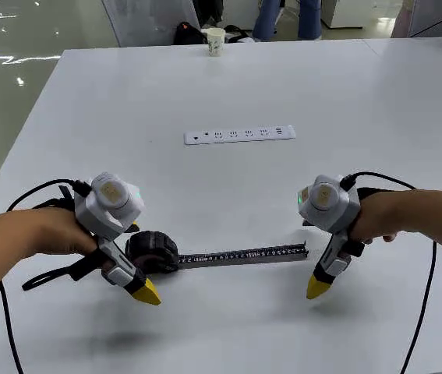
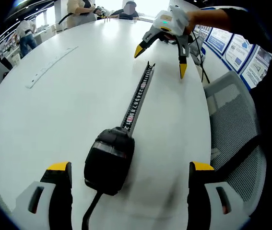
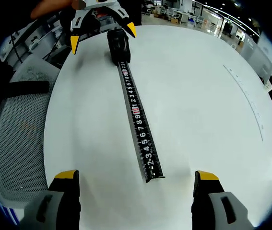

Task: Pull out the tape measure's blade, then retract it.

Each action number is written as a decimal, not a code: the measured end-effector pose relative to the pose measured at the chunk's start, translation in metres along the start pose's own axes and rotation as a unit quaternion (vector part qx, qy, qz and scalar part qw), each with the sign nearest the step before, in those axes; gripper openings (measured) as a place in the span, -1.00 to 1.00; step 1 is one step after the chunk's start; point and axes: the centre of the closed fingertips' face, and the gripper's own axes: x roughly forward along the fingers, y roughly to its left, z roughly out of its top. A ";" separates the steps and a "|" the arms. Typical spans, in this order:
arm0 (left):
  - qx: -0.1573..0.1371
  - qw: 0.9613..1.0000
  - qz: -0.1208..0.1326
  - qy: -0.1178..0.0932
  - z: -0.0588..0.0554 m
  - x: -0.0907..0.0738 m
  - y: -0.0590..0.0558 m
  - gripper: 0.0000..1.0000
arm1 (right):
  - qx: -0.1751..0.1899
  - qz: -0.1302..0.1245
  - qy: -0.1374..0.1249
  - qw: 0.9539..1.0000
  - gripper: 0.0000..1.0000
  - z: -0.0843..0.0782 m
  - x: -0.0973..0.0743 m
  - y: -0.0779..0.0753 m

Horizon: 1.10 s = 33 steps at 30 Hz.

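a white table point(image 1: 283, 86) stands on a glossy floor point(image 1: 18, 70). a power strip point(image 1: 239, 134) lies mid-table and a paper cup point(image 1: 216, 41) stands at the far edge. the tape case point(image 1: 152, 251) sits near-left, and its blade point(image 1: 244, 255) lies flat, drawn out to the right. the left gripper point(image 2: 130, 168) is spread wide either side of the case, gripping nothing. the right gripper point(image 3: 138, 175) is also spread wide, with the blade's hook end between its tips, unheld. a broad stretch of white top separates blade and strip. a mesh chair point(image 2: 236, 120) stands by the near edge.
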 end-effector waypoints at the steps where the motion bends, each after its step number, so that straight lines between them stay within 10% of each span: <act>1: -0.003 1.000 0.000 -0.003 0.000 0.000 0.000 0.98 | 0.005 -0.003 -0.002 1.000 0.98 0.000 0.000 -0.001; 14: -0.067 0.995 0.036 -0.061 -0.003 -0.009 0.006 0.98 | 0.073 -0.042 -0.059 0.995 0.98 0.010 -0.016 -0.012; 33: -0.132 0.971 0.099 -0.174 -0.016 -0.035 0.015 0.98 | 0.137 -0.089 -0.158 0.974 0.98 0.000 -0.036 0.000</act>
